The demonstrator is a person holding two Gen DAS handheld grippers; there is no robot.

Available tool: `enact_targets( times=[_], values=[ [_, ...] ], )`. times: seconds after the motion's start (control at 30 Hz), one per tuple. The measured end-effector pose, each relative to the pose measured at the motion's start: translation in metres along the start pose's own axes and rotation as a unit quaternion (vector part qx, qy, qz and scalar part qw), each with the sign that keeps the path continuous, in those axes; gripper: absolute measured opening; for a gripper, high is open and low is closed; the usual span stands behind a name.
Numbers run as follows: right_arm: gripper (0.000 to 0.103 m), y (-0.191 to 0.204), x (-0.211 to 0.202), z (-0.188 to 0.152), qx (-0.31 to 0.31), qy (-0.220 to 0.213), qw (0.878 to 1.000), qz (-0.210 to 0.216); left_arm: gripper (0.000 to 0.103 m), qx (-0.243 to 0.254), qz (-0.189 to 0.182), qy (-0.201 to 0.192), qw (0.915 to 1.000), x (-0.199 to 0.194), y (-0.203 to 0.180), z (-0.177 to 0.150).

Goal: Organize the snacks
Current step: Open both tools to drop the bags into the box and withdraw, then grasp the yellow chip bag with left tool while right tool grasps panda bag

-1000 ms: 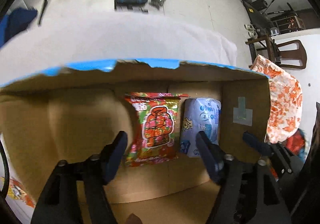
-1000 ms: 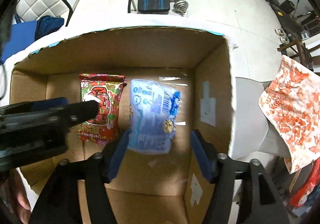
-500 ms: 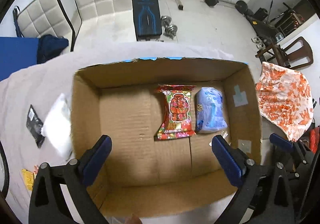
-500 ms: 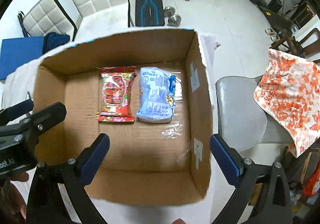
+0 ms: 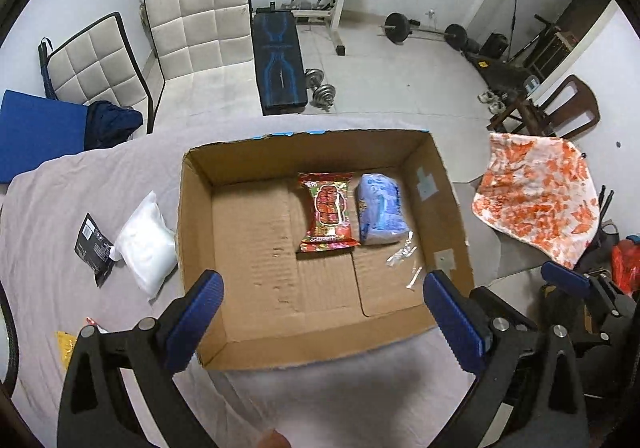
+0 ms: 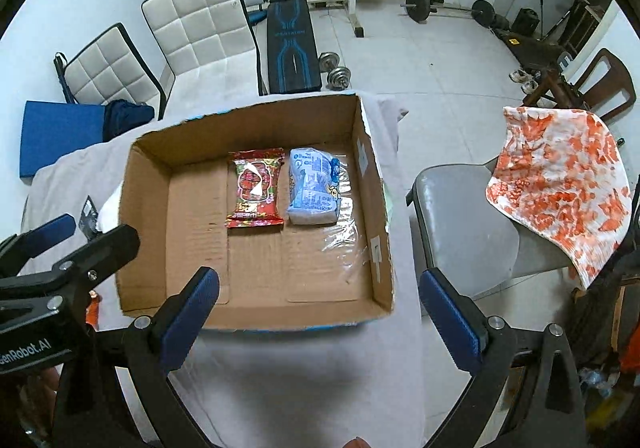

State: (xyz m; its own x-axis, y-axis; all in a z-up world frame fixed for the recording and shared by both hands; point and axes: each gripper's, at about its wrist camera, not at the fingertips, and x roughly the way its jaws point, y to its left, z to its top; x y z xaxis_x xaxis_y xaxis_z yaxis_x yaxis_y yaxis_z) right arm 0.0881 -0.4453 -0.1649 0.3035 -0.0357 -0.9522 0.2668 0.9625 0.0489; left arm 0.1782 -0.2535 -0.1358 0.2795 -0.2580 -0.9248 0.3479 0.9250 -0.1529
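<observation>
An open cardboard box [image 5: 256,232] [image 6: 192,207] sits on a table under a pale cloth. Inside, at its far right, a red snack packet [image 5: 327,211] [image 6: 255,188] and a light blue snack packet [image 5: 380,209] [image 6: 314,187] lie side by side. My left gripper [image 5: 324,322] hangs open and empty above the box's near edge. My right gripper [image 6: 318,314] is also open and empty, above the near right corner. Left of the box lie a white packet [image 5: 146,244], a black packet [image 5: 93,244] and a yellow packet [image 5: 66,344].
A loose clear wrapper [image 5: 404,260] lies in the box's right part. A grey chair [image 6: 464,224] with an orange-patterned cloth [image 6: 560,183] stands right of the table. White chairs [image 5: 200,35] and a weight bench [image 5: 278,59] stand beyond. The left gripper's body [image 6: 60,276] shows at the right wrist view's left.
Both grippers have risen up and back out of the box and opened wider. The two packets stay where they lay on the box floor.
</observation>
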Motion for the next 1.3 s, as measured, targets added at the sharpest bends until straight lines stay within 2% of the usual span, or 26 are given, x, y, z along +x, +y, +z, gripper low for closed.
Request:
enact_targets(
  times=[0.23, 0.37, 0.5, 0.57, 0.7, 0.73, 0.9, 1.03, 1.13, 1.23, 1.3],
  values=[
    [0.102, 0.017, -0.022, -0.006, 0.019, -0.002, 1.0, 0.006, 0.103, -0.008, -0.021, -0.007, 0.9997, -0.027, 0.025, -0.002],
    [0.102, 0.05, -0.03, -0.004, 0.019, -0.001, 1.0, 0.023, 0.103, -0.016, -0.007, -0.015, 0.9997, -0.045, 0.063, -0.001],
    [0.102, 0.106, -0.025, -0.004, -0.006, 0.011, 0.999, 0.051, 0.103, -0.04, 0.035, -0.023, 0.9983, -0.064, 0.125, -0.011],
    [0.102, 0.146, -0.017, -0.008, -0.026, 0.026, 0.997, 0.073, 0.103, -0.057, 0.067, -0.023, 0.9959, -0.071, 0.163, -0.022],
    [0.102, 0.225, 0.014, -0.022, -0.062, 0.073, 0.989, 0.112, 0.103, -0.104, 0.133, -0.006, 0.9856, -0.075, 0.246, -0.054],
    [0.102, 0.244, 0.022, -0.027, -0.068, 0.084, 0.987, 0.121, 0.103, -0.124, 0.152, 0.004, 0.9806, -0.074, 0.273, -0.067],
    [0.102, 0.345, 0.086, -0.061, -0.075, 0.167, 0.969, 0.168, 0.102, -0.203, 0.194, 0.053, 0.9583, -0.053, 0.37, -0.124],
    [0.102, 0.404, 0.147, -0.086, -0.029, 0.244, 0.951, 0.19, 0.102, -0.251, 0.211, 0.098, 0.9398, -0.023, 0.425, -0.167],
    [0.102, 0.439, 0.189, -0.104, 0.008, 0.281, 0.941, 0.19, 0.102, -0.271, 0.211, 0.122, 0.931, -0.003, 0.452, -0.189],
    [0.102, 0.463, 0.217, -0.119, 0.028, 0.292, 0.939, 0.179, 0.102, -0.282, 0.202, 0.144, 0.9269, 0.016, 0.47, -0.204],
    [0.093, 0.475, 0.231, -0.126, 0.029, 0.296, 0.94, 0.167, 0.102, -0.284, 0.196, 0.152, 0.9262, 0.025, 0.476, -0.208]
  ],
)
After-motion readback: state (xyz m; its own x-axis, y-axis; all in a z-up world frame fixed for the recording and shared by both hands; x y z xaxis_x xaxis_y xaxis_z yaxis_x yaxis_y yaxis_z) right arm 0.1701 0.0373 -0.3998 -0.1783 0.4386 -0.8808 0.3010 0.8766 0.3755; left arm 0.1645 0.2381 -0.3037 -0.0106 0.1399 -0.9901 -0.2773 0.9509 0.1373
